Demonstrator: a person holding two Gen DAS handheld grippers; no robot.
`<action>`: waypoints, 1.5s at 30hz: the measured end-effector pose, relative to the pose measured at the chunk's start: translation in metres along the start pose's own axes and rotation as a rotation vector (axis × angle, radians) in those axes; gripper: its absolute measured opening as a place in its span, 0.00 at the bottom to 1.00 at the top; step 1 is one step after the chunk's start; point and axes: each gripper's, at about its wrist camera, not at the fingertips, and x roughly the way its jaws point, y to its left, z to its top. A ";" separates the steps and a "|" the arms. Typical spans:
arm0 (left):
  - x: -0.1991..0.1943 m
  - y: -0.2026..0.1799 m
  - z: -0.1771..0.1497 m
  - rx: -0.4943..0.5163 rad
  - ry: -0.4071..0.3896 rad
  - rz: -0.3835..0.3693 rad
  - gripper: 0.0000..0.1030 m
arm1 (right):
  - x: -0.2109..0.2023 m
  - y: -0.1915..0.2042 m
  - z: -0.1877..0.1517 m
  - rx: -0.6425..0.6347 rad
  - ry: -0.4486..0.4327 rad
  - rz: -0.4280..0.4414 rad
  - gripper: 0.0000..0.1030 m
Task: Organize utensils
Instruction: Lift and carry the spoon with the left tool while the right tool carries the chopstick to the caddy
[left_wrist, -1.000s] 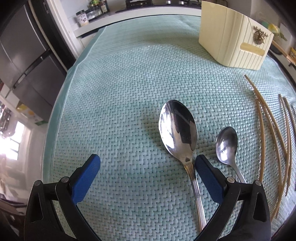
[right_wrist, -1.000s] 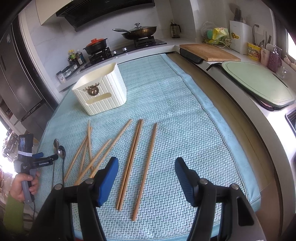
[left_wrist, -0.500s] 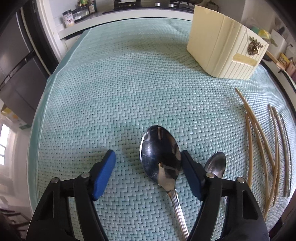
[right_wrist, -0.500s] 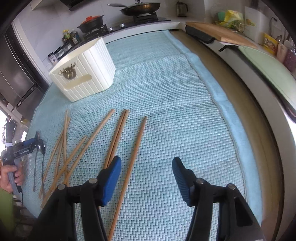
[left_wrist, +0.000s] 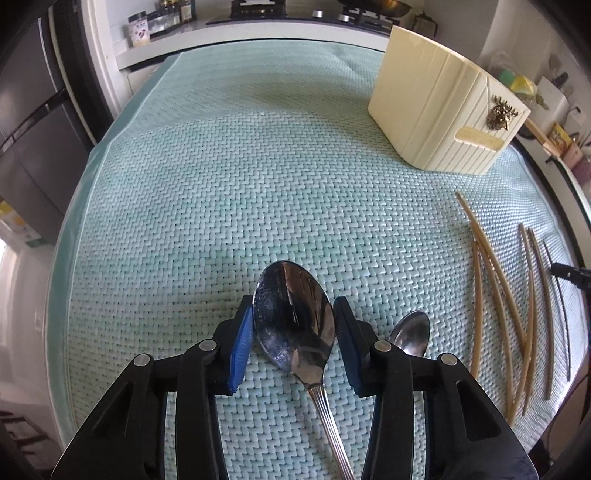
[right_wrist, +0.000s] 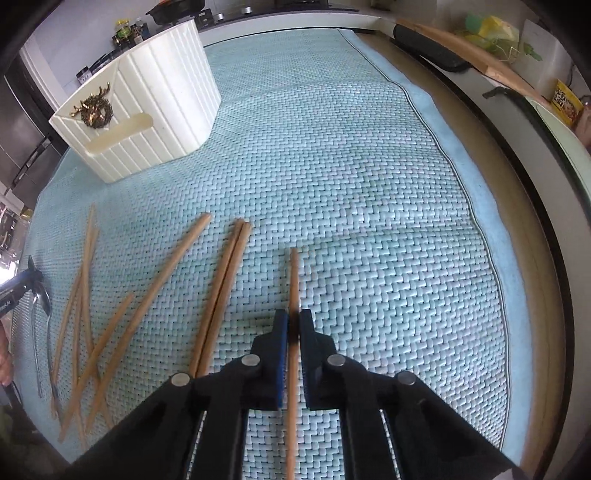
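- Kitchen counter, teal woven mat (left_wrist: 229, 192); cream ribbed holder (left_wrist: 436, 118) at 1 o'clock.
- Left gripper (left_wrist: 293, 328) pinching large steel spoon (left_wrist: 293, 317) at bowl: stiff, slick, likely slips.
- Right gripper (right_wrist: 291, 325) clamps single wooden chopstick (right_wrist: 293, 280) mid-shaft: light, rigid.

A pale teal woven mat (left_wrist: 229, 177) covered the table. Beyond it ran a white counter (left_wrist: 177, 48) with spice jars (left_wrist: 138, 31) and a gas hob (left_wrist: 258, 7). A dark refrigerator (left_wrist: 33, 122) stood at the left, and a wooden cutting board (right_wrist: 469, 59) lay at the right.
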 end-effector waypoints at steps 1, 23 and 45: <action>-0.004 0.001 0.000 -0.005 -0.007 -0.002 0.42 | -0.005 -0.004 0.002 0.011 -0.012 0.023 0.06; -0.158 0.005 0.002 -0.046 -0.316 -0.058 0.40 | -0.195 0.022 -0.012 -0.080 -0.449 0.204 0.06; -0.179 -0.009 0.007 -0.046 -0.344 -0.073 0.40 | -0.225 0.037 -0.017 -0.130 -0.521 0.222 0.06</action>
